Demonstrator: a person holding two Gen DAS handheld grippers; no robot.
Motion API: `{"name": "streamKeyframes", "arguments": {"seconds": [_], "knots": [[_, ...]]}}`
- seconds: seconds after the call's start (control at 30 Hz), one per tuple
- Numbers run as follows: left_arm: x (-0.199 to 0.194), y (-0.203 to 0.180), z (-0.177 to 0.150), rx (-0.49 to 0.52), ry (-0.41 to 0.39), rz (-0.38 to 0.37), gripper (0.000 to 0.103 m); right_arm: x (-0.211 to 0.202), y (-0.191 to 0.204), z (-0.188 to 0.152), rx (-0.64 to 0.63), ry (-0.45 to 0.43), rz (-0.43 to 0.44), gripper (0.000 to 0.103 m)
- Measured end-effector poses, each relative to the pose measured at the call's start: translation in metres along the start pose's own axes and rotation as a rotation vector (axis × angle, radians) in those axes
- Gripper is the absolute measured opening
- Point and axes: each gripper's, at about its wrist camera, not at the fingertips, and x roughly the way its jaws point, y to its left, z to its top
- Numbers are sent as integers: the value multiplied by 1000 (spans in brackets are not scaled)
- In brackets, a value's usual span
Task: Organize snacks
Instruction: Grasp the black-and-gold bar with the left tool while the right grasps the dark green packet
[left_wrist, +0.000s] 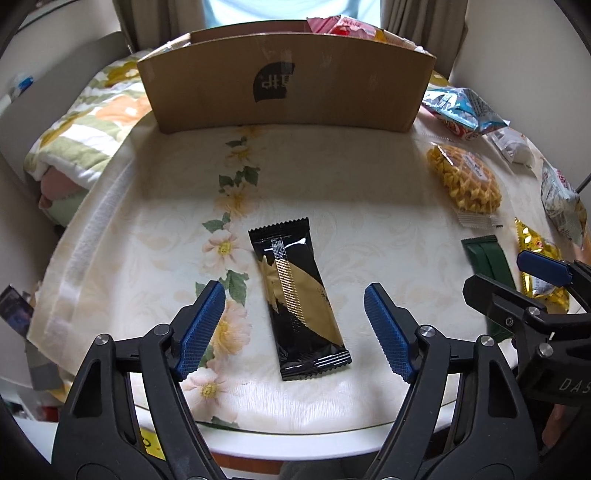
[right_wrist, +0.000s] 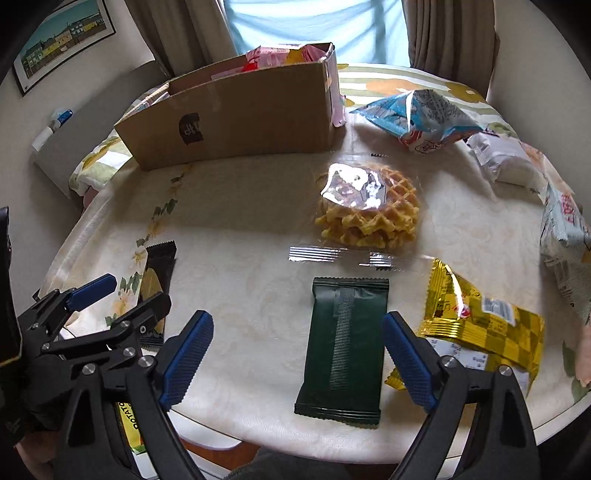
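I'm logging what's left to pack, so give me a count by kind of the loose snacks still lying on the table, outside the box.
Flat bars: 2, the black and gold bar and the dark green bar
Waffle packs: 1
Bags and pouches: 4, blue, white, pale printed, yellow
Total: 7

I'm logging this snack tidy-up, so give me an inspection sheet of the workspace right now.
Surface: table under a cream floral cloth.
Job's things: black-and-gold bar between the left tool fingers; dark green bar between the right tool fingers; waffle pack, blue bag, yellow packet loose; cardboard box at the back, partly filled.
Clutter: white packet and another bag at the right edge.
Grippers: both open, holding nothing.
Cables: nothing seen.
Surroundings: curtains, framed picture.
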Motion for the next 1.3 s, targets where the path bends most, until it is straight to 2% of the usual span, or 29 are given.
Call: {"name": "streamKeyframes", "arguments": {"seconds": [0.13,0.2,0.23,0.3,0.33,0.63,0.77,1.0,1.07,1.1,1.3], "knots": [[9,-1,-2,4,9,-1,68,11,-3,-4,26,14,-16,85],[12,-2,-4,5,10,-1,56,11,-5,-6,25,8,-42,85],[11,-2,-5,2,1,-8,55,11,-6,-6,24,2,-52,84],[10,-3,-5,-1,-11,-7,37,11,-8,-8,22,0,-63,80],[10,-3,-4,1,-14,1,34,11,-9,-9,21,0,-75,76],[12,-5,1,3,9,6,30,14,-13,-16,8,0,-122,75],[8,-3,4,-8,-3,-7,30,14,-13,-15,2,-5,-149,65],[1,-1,10,-18,-22,-7,30,15,-8,-18,-32,-23,-183,57],[0,-1,10,-19,-25,-10,30,15,-6,-19,-44,-33,-178,44],[-1,-1,10,-19,-25,-12,30,14,-5,-19,-49,-34,-172,42],[-5,-1,10,-22,-31,-12,30,13,-2,-16,-55,-33,-148,41]]}}
